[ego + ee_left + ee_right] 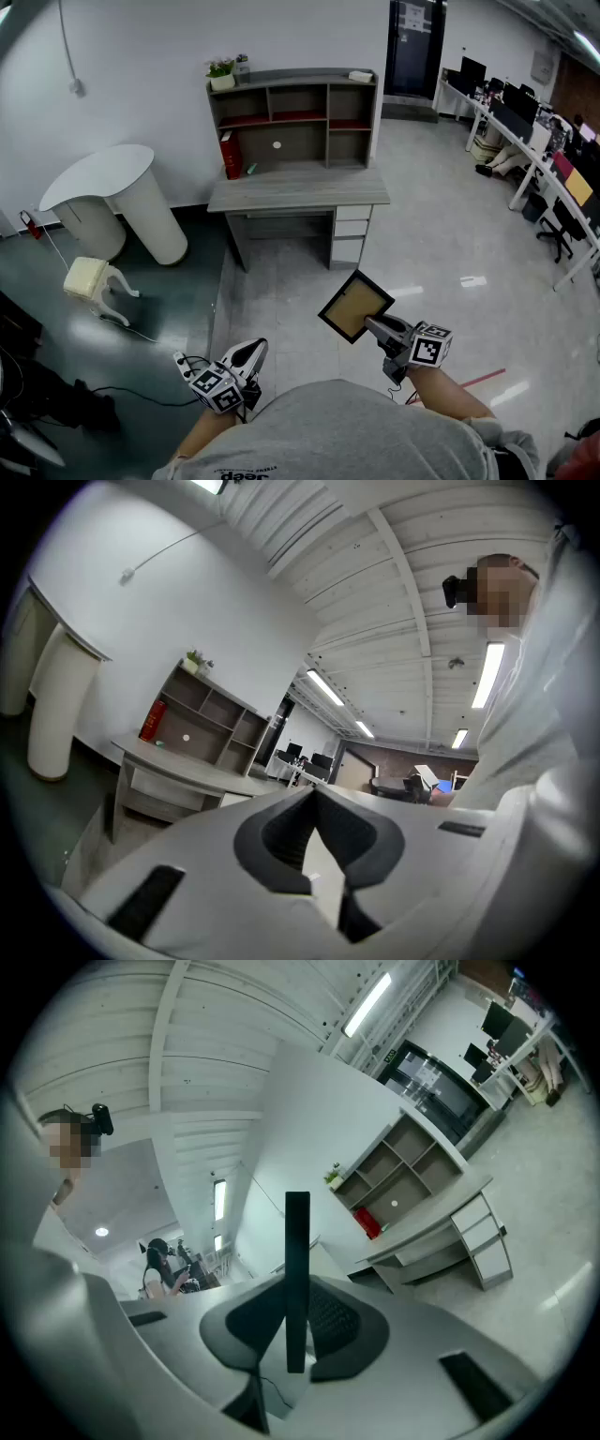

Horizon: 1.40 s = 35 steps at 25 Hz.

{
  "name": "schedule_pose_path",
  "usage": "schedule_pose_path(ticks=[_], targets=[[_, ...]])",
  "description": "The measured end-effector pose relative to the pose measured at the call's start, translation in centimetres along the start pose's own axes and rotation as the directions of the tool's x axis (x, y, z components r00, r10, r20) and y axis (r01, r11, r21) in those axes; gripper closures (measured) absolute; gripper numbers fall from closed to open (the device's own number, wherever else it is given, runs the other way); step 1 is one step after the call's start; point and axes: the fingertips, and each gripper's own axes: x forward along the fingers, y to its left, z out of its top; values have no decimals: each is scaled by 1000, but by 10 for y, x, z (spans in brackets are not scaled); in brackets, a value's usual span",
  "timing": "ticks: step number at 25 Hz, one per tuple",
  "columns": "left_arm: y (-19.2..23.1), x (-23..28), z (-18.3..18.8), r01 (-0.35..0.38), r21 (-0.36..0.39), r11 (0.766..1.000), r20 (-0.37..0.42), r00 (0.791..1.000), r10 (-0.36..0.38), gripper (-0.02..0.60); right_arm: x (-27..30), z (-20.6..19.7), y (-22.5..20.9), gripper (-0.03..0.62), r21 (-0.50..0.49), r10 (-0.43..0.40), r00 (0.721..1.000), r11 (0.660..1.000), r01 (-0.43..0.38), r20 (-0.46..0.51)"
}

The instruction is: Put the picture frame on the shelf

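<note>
**Head view**
- R gripper (373, 325): clenched on one corner of the picture frame (355, 306). The frame sticks out ahead of the jaws, tilted like a diamond, brown face up.
- Why held so: prob. a corner pinch leaves most of the frame free, so it can be stood on a ledge w/o the jaws in the way.
- L gripper (246, 354): low by the body, left of the R gripper, well apart from the frame.
- shelf (295, 111): straight ahead of both grippers, well apart. Open cubbies, sitting on the counter (300, 192).
- Step: carry stage. Frame not yet on shelf, so a walk-up is needed first.

**L gripper view**
- Jaws: clenched tip to tip, nothing between them.
- Ahead, to the left: counter w/ shelf, and a red item (231, 155) in a lower cubby.

**R gripper view**
- Jaws: pads press both sides of the frame, seen edge-on as a dark upright strip.
- Ahead, to the right: shelf and counter w/ drawers, nothing between them and the gripper.

**Surface & room**
- floor (441, 253): pale and glossy ahead of the R gripper, darker to the left.
- Other: white rounded table (112, 187) far left of the L gripper, plant pot (222, 75) on the shelf top, office desks far right.
</note>
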Motion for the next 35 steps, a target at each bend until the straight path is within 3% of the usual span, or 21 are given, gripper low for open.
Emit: schedule_pose_path(ticks=[18,35], targets=[[-9,31,-1,8,-1,1000,-5,1000,-8,574,-13,17,-18,516,27,28,999,999,-29,19],[-104,138,-50,52,-29,998,-45,998,-53,574,-141,56,-83,516,28,13,999,1000,-14,31]])
